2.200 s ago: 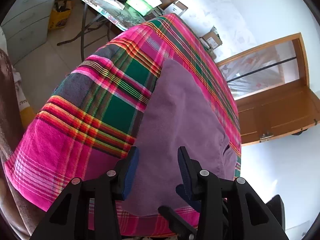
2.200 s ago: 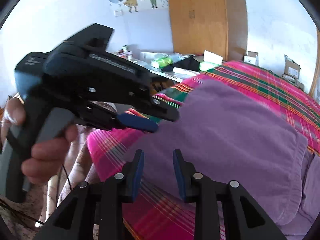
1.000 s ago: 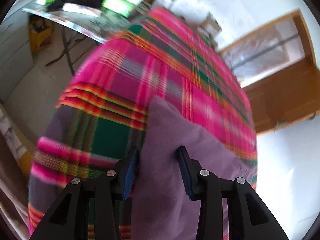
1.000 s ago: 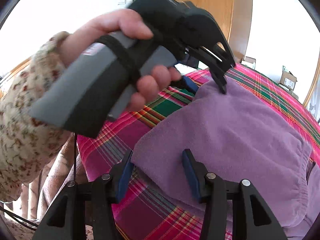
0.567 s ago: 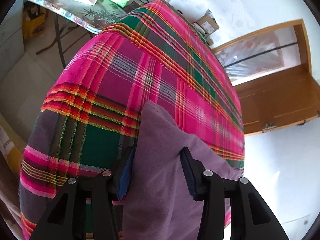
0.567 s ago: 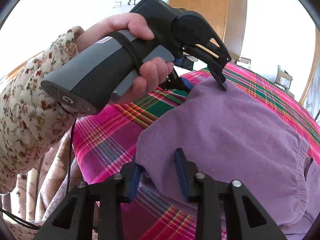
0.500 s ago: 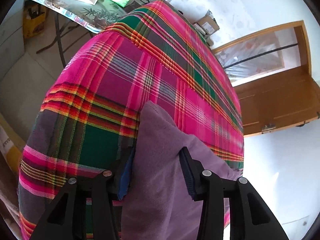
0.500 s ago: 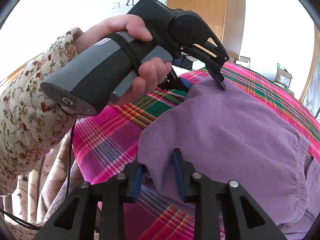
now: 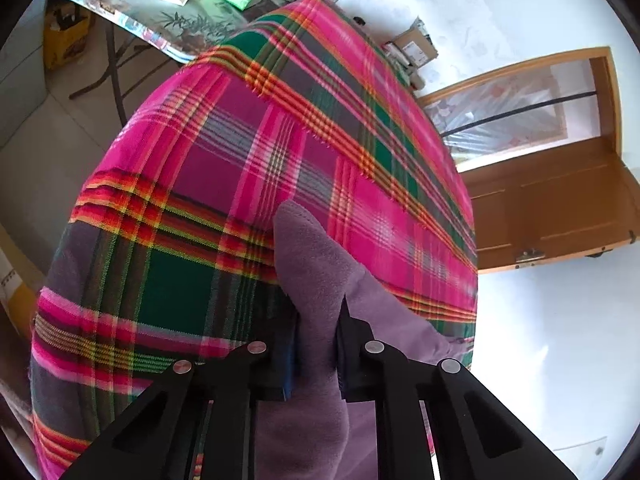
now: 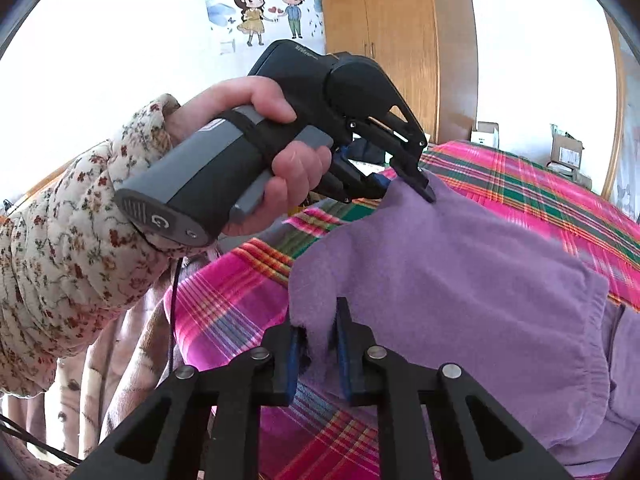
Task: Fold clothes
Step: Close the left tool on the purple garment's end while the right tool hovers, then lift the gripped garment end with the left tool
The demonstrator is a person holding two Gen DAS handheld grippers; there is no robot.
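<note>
**Both grippers pinch the purple garment's near edge**

The left gripper (image 9: 316, 320) has just been closing, and its blue pads now clamp a raised corner of the purple garment (image 9: 312, 264), the fleece pinched up into a peak between the jaws. Over in the right wrist view, the right gripper (image 10: 318, 332) has just been closing too, and it bites the garment's (image 10: 460, 280) near corner, right where the fabric's edge meets the plaid blanket (image 10: 224, 308). So that is one garment, two grips, both along the same near hem.

The purple cloth lies on the pink, green and orange plaid blanket (image 9: 224, 168), which covers a bed-like surface. Ahead of the left gripper the blanket runs bare and flat all the way to its far end, plenty of clear surface there. To the left it drops off over a rounded edge towards a tiled floor (image 9: 52, 148), and beyond that stands a cluttered table (image 9: 160, 16).

From the right wrist camera the left gripper (image 10: 404, 184) shows from the side, held by a hand (image 10: 256, 148) in a floral quilted sleeve (image 10: 72, 240), its tip on the garment's far corner. The garment's gathered hem (image 10: 596, 344) lies off to the right, and striped blanket stays open beyond it towards a wooden wardrobe (image 10: 396, 40) and some cardboard boxes (image 10: 564, 152).
</note>
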